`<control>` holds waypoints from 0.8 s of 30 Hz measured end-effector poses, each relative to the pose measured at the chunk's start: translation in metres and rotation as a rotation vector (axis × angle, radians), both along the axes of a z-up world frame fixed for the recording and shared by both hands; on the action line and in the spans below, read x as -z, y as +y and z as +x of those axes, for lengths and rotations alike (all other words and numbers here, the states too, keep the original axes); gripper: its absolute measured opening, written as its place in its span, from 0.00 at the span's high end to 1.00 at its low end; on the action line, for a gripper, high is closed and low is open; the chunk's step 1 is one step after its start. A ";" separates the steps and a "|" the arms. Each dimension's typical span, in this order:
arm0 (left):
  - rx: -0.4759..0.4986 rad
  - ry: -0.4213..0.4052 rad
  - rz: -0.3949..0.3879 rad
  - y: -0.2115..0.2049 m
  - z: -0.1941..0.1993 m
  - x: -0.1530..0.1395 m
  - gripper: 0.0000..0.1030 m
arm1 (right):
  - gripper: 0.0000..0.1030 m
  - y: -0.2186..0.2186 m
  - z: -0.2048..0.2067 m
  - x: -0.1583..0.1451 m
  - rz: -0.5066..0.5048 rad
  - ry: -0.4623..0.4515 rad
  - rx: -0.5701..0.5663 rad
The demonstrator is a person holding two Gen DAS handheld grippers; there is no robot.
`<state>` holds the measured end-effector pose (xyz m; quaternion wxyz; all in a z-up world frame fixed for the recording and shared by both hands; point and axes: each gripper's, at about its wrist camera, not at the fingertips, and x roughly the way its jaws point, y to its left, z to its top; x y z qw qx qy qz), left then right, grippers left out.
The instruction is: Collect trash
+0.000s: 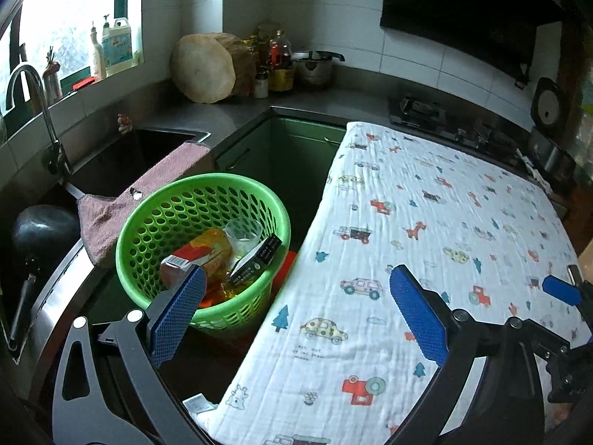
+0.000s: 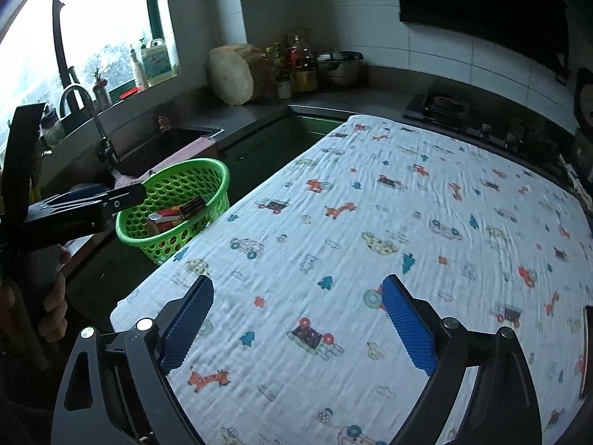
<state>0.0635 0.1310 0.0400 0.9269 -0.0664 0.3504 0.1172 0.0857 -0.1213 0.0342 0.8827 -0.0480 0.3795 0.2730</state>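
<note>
Left wrist view: green basket [image 1: 202, 248] stood beside the left edge of the table [image 1: 426, 244], which was draped in a cartoon-print cloth. Inside the basket lay trash: a red-and-white carton [image 1: 185, 261], a clear plastic cup [image 1: 242, 235], a dark box [image 1: 255, 259] and a yellow wrapper [image 1: 217, 246].

Left hand-held gripper [image 1: 296, 307]: jaws wide apart, nothing between them, one finger over the basket's near rim.

Right hand-held gripper [image 2: 298, 322]: jaws apart, empty, over bare cloth to the right of the basket.

Judgement: the tabletop looked cleared, though one small packet [image 1: 198, 404] lay below the basket. Advice: approach it low, jaws straddling its edges, before lifting it basketward.
</note>
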 end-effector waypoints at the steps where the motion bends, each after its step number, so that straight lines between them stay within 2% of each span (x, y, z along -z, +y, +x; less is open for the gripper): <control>1: 0.003 0.001 0.004 -0.002 -0.001 0.000 0.05 | 0.14 -0.002 -0.001 0.001 0.006 0.001 0.008; 15: 0.026 0.003 0.045 -0.019 -0.010 0.005 0.05 | 0.12 -0.027 -0.015 -0.002 0.068 -0.010 0.075; 24: 0.025 -0.015 0.057 -0.025 -0.023 0.007 0.05 | 0.11 -0.032 -0.024 -0.002 0.022 -0.046 0.122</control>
